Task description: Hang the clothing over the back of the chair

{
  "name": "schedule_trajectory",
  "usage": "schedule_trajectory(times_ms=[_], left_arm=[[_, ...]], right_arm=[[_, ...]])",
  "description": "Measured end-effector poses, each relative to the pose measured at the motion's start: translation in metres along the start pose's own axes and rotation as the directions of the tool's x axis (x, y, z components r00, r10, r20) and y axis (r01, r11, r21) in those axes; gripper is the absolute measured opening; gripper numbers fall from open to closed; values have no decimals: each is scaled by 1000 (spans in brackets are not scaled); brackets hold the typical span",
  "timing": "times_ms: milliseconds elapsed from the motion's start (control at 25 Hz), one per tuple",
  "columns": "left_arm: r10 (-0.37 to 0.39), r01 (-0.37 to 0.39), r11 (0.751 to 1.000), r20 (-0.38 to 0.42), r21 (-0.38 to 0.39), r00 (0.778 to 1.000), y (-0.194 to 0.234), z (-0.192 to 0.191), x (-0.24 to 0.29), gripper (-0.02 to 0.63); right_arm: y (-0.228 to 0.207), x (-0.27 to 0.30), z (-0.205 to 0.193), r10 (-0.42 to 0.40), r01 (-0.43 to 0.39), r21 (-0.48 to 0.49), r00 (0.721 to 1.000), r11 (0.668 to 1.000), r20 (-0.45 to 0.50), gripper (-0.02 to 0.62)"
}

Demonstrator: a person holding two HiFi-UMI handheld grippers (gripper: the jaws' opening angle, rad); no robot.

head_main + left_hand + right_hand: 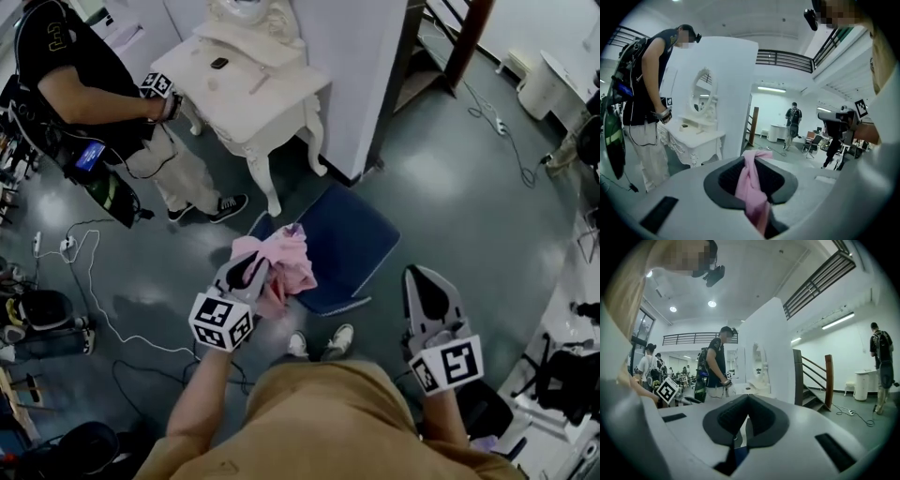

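Observation:
A pink piece of clothing (289, 264) hangs bunched over the near left part of a blue chair (352, 234), which I see from above. My left gripper (251, 270) is shut on the clothing's near edge. In the left gripper view a twisted pink strip (750, 185) runs up between the jaws of the left gripper (752, 161). My right gripper (424, 278) is to the right of the chair, apart from it and from the clothing. In the right gripper view the right gripper (746, 399) has its tips together with nothing between them.
A white dressing table (258, 89) stands just beyond the chair against a white partition (361, 66). Another person (89, 84) stands to its left. Cables (94, 291) trail over the floor at left, and stairs (441, 47) rise at the far right.

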State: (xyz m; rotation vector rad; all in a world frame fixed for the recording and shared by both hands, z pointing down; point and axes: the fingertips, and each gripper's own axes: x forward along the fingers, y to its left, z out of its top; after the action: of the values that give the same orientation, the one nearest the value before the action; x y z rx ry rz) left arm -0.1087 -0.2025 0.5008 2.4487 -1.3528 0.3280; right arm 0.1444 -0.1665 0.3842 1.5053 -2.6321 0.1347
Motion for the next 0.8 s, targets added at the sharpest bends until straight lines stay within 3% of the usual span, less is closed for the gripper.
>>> schedule_trajectory(times_ms=[120, 320, 800], left_arm=[[-7, 7, 999, -23, 32, 1000, 1, -8, 10, 52], [12, 3, 987, -94, 159, 996, 1, -26, 23, 54], [36, 13, 971, -200, 239, 979, 11, -81, 40, 58]], right_arm=[[2, -2, 1, -11, 11, -4, 1000, 1000, -6, 3], [5, -6, 0, -22, 22, -6, 1000, 1000, -3, 3], [18, -10, -5, -47, 46, -10, 999, 999, -18, 3]])
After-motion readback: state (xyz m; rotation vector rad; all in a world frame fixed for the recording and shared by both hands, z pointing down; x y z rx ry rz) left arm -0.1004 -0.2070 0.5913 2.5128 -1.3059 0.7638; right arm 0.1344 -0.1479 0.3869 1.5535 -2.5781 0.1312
